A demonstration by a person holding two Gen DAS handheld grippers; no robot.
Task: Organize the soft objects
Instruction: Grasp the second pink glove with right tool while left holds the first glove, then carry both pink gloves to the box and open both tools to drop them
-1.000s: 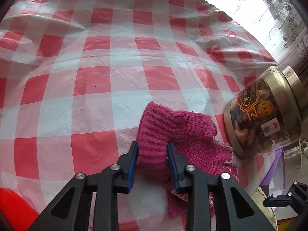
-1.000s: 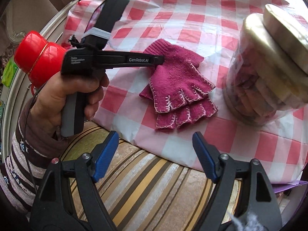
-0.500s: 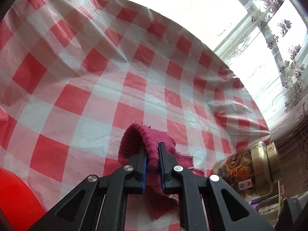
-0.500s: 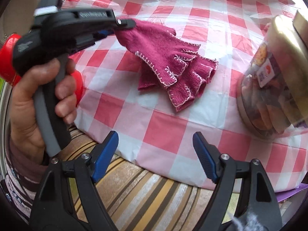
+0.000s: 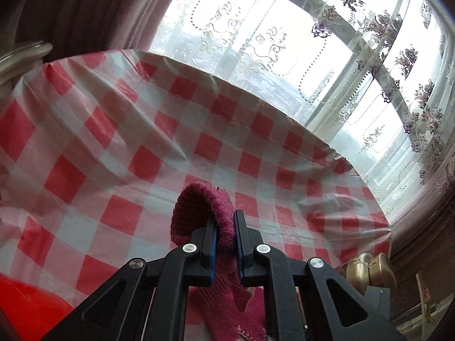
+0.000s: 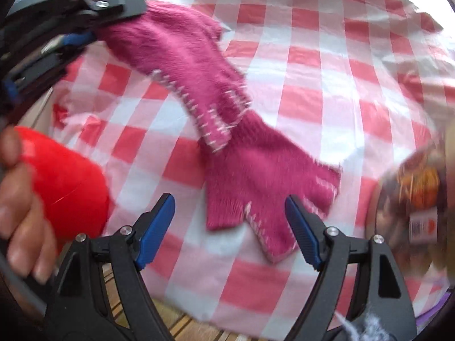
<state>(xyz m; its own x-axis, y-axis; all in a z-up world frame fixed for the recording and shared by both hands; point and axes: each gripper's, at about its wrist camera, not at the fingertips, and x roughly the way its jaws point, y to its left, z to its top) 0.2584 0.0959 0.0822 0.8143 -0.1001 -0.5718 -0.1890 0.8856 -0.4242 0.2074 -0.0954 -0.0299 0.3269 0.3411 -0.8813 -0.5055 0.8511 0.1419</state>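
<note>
A: Start close. What is the right gripper (image 6: 230, 227) doing?

B: Its two blue ribbed pads (image 6: 156, 227) stand wide apart with nothing between them. It hangs just above the near edge of the checked tablecloth (image 6: 327, 65), over the lower glove (image 6: 270, 182).

A: That glove lies flat?

B: Yes, a fuzzy magenta knit with pale stitching along its fingerless edge, spread on the cloth. Its upper end sits under the fingers of the lifted glove (image 6: 182, 48).

A: And the left gripper (image 5: 225, 237)?

B: Clenched on the ribbed cuff of the lifted glove (image 5: 199, 210). In its own view the blue-lined jaws squeeze the cuff into a thin fold, with a rounded loop of knit bulging above and to the left of them. From the right wrist view the glove hangs slanting down from that grip, its stitched finger ends reaching the lower glove.

A: What sits to the sides?

B: A smooth red rounded thing (image 6: 65, 179) at the left, beside the person's hand (image 6: 20, 207) on the handle. At the right, a blurred clear jar (image 6: 412, 213) with a gold lid (image 5: 369, 270).

A: Farther off?

B: The thin plastic cloth, red and white squares, creased and puckered, runs to the far table edge. Beyond it, a bright window with a lace flowered curtain (image 5: 327, 56).
</note>
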